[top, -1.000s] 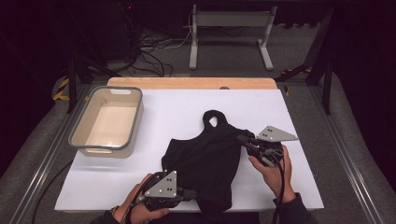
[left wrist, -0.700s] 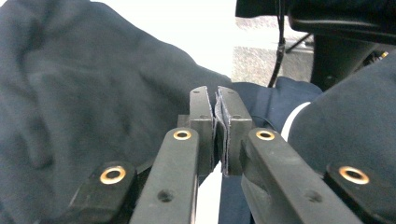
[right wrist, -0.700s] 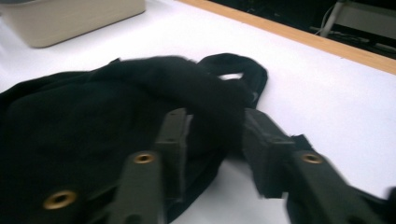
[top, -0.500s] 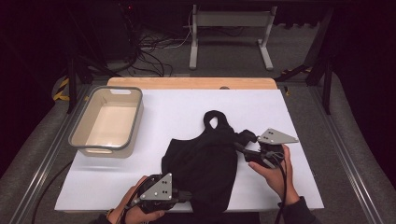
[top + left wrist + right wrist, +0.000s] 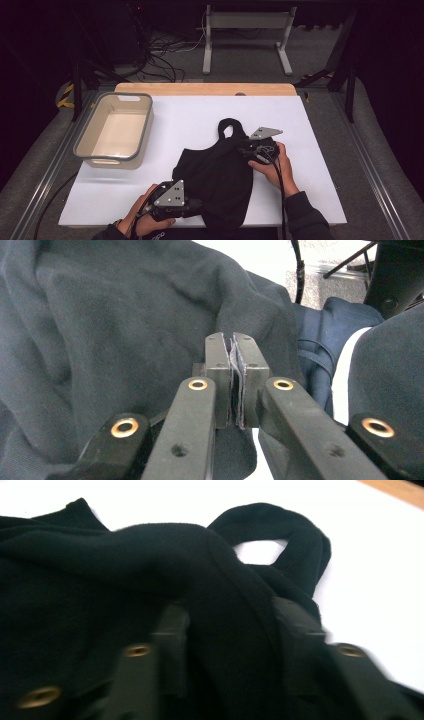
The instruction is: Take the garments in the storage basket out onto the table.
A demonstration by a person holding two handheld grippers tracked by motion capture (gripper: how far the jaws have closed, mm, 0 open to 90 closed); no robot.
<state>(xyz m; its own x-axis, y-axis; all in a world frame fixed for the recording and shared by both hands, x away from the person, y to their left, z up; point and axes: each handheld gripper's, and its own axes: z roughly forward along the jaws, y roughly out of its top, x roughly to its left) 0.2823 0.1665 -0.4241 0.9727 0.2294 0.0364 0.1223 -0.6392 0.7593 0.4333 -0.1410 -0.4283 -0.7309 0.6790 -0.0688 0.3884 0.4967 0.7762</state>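
A black sleeveless garment (image 5: 220,170) lies crumpled on the white table (image 5: 190,115), its strap loop (image 5: 229,125) pointing away from me. My left gripper (image 5: 197,204) is at the garment's near-left hem. In the left gripper view the garment (image 5: 125,315) spreads ahead, and the left gripper (image 5: 235,385) is shut on a thin fold of it. My right gripper (image 5: 245,149) is at the garment's right edge below the strap. In the right gripper view the right gripper (image 5: 232,625) is open, jaws wide apart, with a bulge of the garment (image 5: 100,570) lying between them and the strap loop (image 5: 295,535) beyond.
A grey, empty plastic bin (image 5: 107,159) stands at the table's left. A wooden strip (image 5: 205,89) runs along the far edge. White surface lies open behind the garment and to its right. A dark blue sleeve (image 5: 320,335) is in the left gripper view.
My right gripper has moved left and slightly away from me, into the garment's right edge. The left gripper has stayed almost in place, holding the hem.
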